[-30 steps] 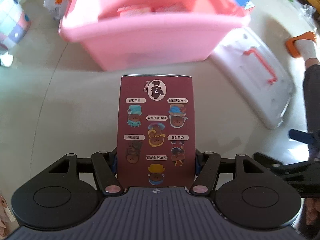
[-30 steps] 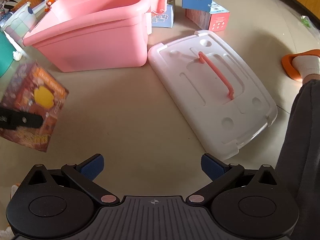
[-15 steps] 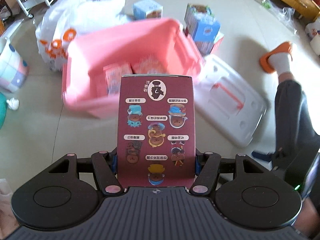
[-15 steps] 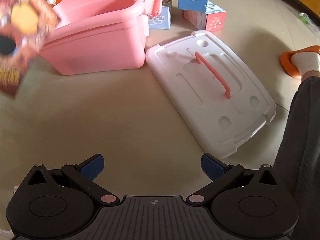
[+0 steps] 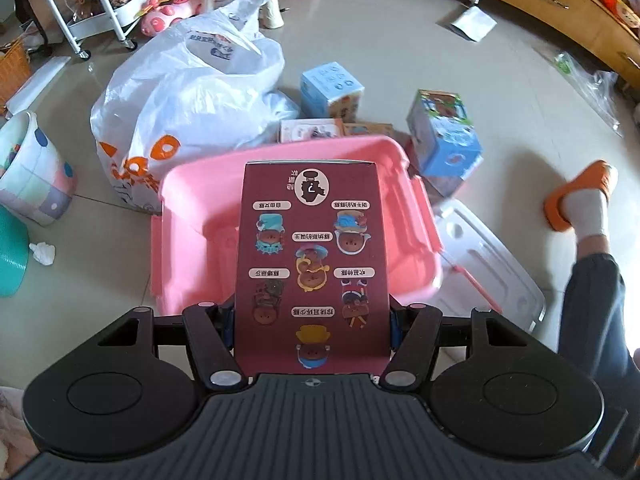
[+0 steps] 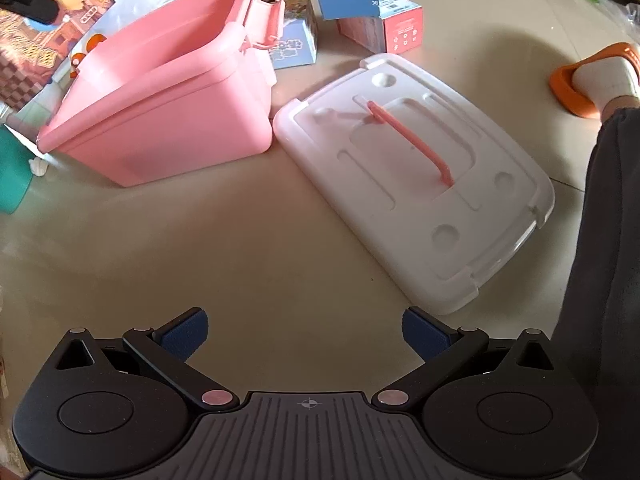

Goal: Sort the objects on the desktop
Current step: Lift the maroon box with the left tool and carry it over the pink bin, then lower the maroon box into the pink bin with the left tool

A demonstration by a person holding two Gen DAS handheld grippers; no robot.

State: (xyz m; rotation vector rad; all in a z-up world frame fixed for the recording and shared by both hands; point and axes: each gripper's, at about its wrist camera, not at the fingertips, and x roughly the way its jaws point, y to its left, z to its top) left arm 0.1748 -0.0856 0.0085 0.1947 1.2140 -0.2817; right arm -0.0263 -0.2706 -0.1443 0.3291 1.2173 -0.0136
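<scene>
My left gripper (image 5: 311, 328) is shut on a maroon toy box (image 5: 312, 264) printed with cartoon figures, holding it by its two sides high over the open pink storage bin (image 5: 416, 216). In the right wrist view the same box (image 6: 44, 32) shows at the top left, above the pink bin (image 6: 160, 120). My right gripper (image 6: 306, 334) stands open over bare floor, with nothing between its blue pads (image 6: 186, 332). Most of the bin's inside is hidden behind the held box.
The bin's white lid (image 6: 420, 184) with a pink handle lies on the floor to its right. Several small toy boxes (image 5: 444, 140) sit behind the bin, beside a big white plastic bag (image 5: 188, 92). A person's leg and orange slipper (image 5: 580, 196) are at the right.
My left gripper has risen with the maroon box and moved over the pink bin, which now looks smaller and lies below it. The right gripper has shifted slightly and stays open.
</scene>
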